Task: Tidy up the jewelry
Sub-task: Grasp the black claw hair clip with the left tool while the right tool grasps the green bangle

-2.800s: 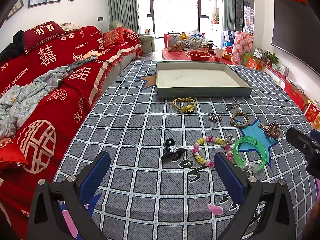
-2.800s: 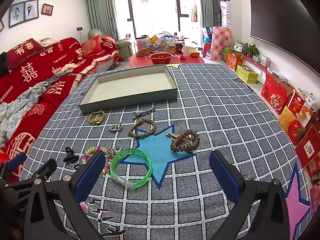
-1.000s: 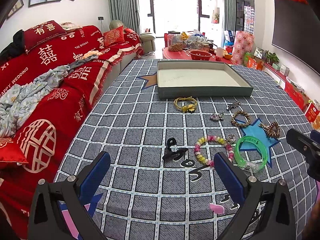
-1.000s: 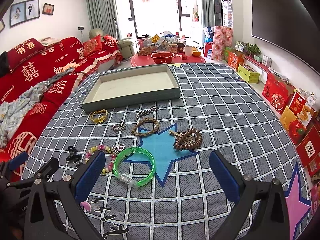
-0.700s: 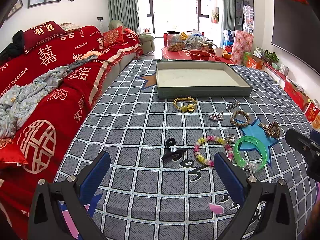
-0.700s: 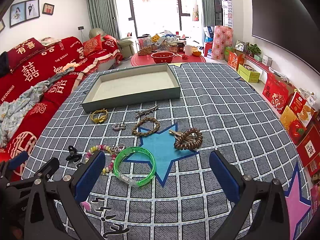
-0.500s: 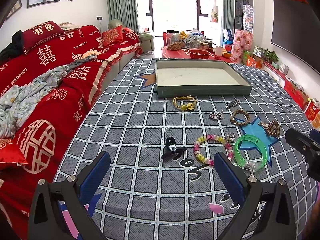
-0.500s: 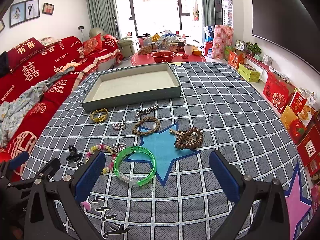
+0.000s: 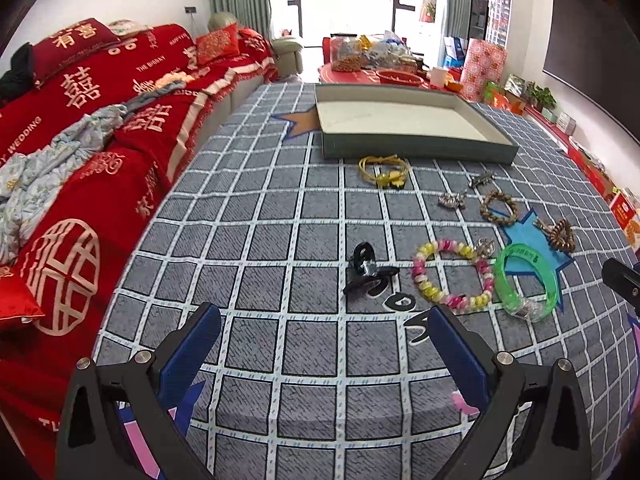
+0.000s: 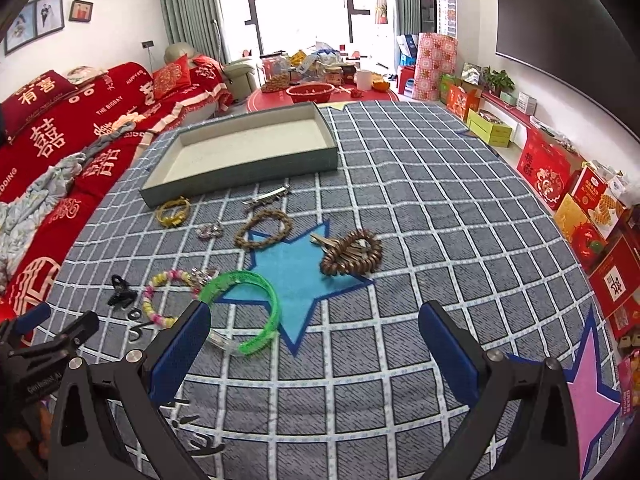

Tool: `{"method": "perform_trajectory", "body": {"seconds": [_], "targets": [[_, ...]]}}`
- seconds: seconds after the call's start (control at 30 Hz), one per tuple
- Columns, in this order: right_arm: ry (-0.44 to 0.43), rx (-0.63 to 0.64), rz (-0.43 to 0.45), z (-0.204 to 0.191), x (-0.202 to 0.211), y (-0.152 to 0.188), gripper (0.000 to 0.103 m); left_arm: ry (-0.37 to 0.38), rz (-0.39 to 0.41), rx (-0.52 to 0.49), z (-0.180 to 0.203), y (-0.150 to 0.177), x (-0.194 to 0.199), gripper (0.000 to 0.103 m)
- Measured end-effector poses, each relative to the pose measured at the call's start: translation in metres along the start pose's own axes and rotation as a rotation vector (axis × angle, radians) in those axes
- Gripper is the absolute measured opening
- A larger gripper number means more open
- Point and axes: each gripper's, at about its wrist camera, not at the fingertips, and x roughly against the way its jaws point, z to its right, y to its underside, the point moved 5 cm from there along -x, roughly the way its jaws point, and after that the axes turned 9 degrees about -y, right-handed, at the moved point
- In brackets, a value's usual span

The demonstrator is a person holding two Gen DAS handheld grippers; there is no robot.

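Jewelry lies spread on the grey checked cloth in front of an empty grey tray (image 9: 412, 150) (image 10: 240, 178). There is a green bangle (image 9: 526, 282) (image 10: 244, 312), a pink and yellow bead bracelet (image 9: 452, 274) (image 10: 160, 296), a black clip (image 9: 362, 266) (image 10: 120, 290), a yellow band (image 9: 384, 168) (image 10: 173, 210), a woven ring (image 9: 499, 208) (image 10: 262, 227), a brown bead bracelet (image 9: 560, 234) (image 10: 352, 254) and a silver hair clip (image 10: 266, 196). My left gripper (image 9: 324, 344) is open and empty, near the black clip. My right gripper (image 10: 314, 336) is open and empty, near the green bangle.
A red-covered sofa (image 9: 80, 128) runs along the left edge of the cloth. A red round table (image 10: 312, 96) with clutter stands behind the tray. Red gift boxes (image 10: 580, 200) line the floor at the right.
Both grippers have moved slightly forward toward the jewelry; both stay open. No item has moved.
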Motion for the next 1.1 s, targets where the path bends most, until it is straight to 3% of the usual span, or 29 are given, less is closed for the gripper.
{"method": "perform_trajectory", "body": {"seconds": [0.1, 0.2, 0.33, 0.6, 0.7, 0.8, 0.9, 0.97, 1.0, 1.1], "targets": [[0.02, -0.012, -0.046, 0.016, -0.001, 0.001, 0.103, 0.004, -0.017, -0.019, -0.005, 0.001, -0.011, 0.103], [-0.017, -0.057, -0.047, 0.021, -0.009, 0.004, 0.103, 0.015, -0.038, -0.027, -0.009, 0.001, -0.02, 0.103], [-0.108, -0.131, -0.096, 0.016, -0.024, 0.007, 0.103, 0.05, -0.059, -0.026, -0.008, -0.003, -0.029, 0.103], [-0.13, -0.119, -0.166, 0.001, -0.046, 0.004, 0.103, 0.093, -0.071, -0.11, 0.019, -0.012, -0.045, 0.103], [-0.144, -0.117, -0.181, -0.005, -0.054, 0.001, 0.102, 0.095, -0.083, -0.138, 0.026, -0.011, -0.051, 0.092], [-0.145, -0.112, -0.204, -0.009, -0.062, 0.0, 0.097, 0.113, -0.082, -0.138, 0.031, -0.013, -0.05, 0.089], [-0.125, -0.089, -0.225, -0.015, -0.067, -0.001, 0.085, 0.126, -0.07, -0.157, 0.035, -0.014, -0.047, 0.078], [-0.109, -0.053, -0.23, -0.021, -0.069, -0.002, 0.074, 0.143, -0.057, -0.175, 0.039, -0.014, -0.044, 0.064], [-0.106, -0.041, -0.234, -0.023, -0.069, -0.002, 0.072, 0.15, -0.053, -0.184, 0.041, -0.013, -0.042, 0.053], [-0.085, -0.015, -0.239, -0.027, -0.067, -0.001, 0.06, 0.159, -0.046, -0.206, 0.045, -0.011, -0.038, 0.05]]}}
